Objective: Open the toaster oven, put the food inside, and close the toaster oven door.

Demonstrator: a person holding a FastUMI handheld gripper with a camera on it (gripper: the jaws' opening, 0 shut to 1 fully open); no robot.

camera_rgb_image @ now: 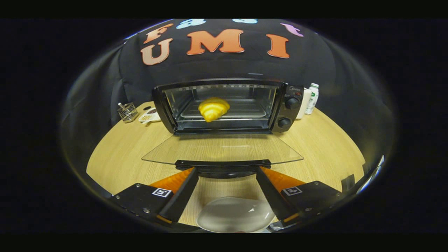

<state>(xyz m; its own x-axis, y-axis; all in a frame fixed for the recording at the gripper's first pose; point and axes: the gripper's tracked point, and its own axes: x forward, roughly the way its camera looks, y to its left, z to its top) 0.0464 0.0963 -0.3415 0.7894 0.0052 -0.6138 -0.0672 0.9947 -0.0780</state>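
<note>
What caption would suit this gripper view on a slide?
Croissant on the toaster oven rack, glass door folded down flat, open gripper at its handle.

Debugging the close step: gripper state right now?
Gripper: open, holding nothing; fingers spread either side of the handle of the lowered toaster oven door.

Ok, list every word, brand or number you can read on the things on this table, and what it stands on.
Toaster oven panel mark: too blurred to read.
White bottle label: too small to read.
Claw, open at the door handle: square coded tags, no words.
</note>
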